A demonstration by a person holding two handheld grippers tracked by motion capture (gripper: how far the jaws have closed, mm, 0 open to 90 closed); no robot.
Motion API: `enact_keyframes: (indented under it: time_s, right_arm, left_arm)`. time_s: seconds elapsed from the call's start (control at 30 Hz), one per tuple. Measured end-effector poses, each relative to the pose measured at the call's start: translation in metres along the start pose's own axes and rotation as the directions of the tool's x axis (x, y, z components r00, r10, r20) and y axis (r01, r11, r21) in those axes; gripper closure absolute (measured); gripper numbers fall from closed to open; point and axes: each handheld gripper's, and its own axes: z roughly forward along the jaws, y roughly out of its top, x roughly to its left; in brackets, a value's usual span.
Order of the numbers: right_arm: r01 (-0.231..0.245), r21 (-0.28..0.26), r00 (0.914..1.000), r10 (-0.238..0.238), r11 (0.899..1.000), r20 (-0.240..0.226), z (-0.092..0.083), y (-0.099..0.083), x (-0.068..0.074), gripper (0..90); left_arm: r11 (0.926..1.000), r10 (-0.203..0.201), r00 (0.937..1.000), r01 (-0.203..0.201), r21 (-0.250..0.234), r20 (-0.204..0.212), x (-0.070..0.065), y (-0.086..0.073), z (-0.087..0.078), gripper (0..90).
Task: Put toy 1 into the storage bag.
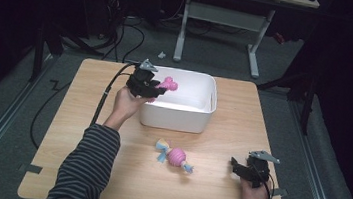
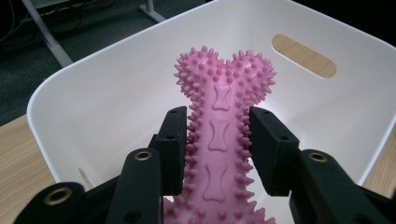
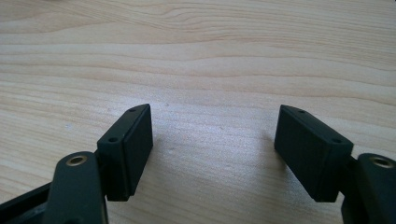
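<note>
Dropping step: left tongs (image 2: 217, 140) clenching pink bone (image 2: 218, 135) over white bin (image 1: 197, 119); release next. Right tongs (image 3: 212, 154) spread, idle.

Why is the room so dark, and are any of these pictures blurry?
High view: light falls on the table, the surroundings go near black. Left gripper view: the pink bone is sharp, the white bin evenly lit without glare. Right gripper view: wood grain crisp, soft shadows under the jaws.
</note>
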Motion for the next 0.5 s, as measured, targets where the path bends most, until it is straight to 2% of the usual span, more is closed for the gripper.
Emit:
enact_keyframes:
  time_s: [0.27, 0.5]
  right_arm:
    - [0.001, 0.000, 1.0000, -0.001, 1.000, 0.000, 0.000, 0.000, 0.000, 28.3]
    - [0.001, 0.000, 1.0000, -0.001, 1.000, 0.000, 0.000, 0.000, 0.000, 28.3]
  left_arm:
    - [0.9996, 0.020, 0.9995, -0.019, 0.021, -0.024, 0.000, -0.005, 0.005, 58.3]
    - [0.9992, 0.020, 0.9992, -0.019, 0.035, -0.034, 0.000, -0.011, 0.006, 57.8]
